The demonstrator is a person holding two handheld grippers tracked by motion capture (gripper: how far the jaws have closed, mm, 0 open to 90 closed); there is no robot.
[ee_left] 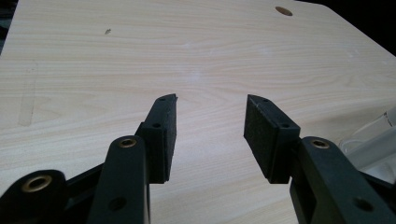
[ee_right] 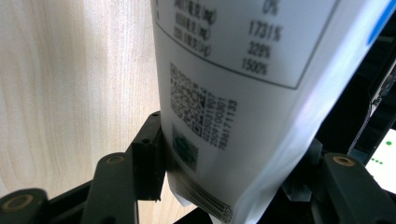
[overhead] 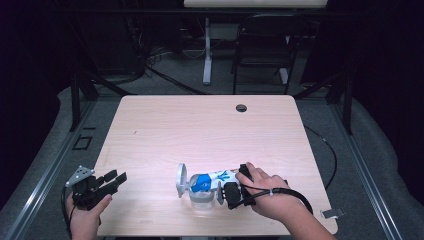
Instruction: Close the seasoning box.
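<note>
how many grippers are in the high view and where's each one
2. The left gripper hangs open over the table's near-left edge, holding nothing. The right gripper is at the near centre, shut on a white and blue pouch lying over a clear container.

Two hand-held grippers, one idle and one clamped.

The left hand (overhead: 86,220) enters from the lower left and holds the left gripper (overhead: 118,178) at the near left edge of the surface, its fingers (ee_left: 161,135) spread wide apart with nothing between them. The right hand (overhead: 270,192) reaches in from the lower right, the right gripper (overhead: 222,190) pointing leftward; its fingers (ee_right: 147,161) press against a white printed pouch (ee_right: 243,93).
</note>
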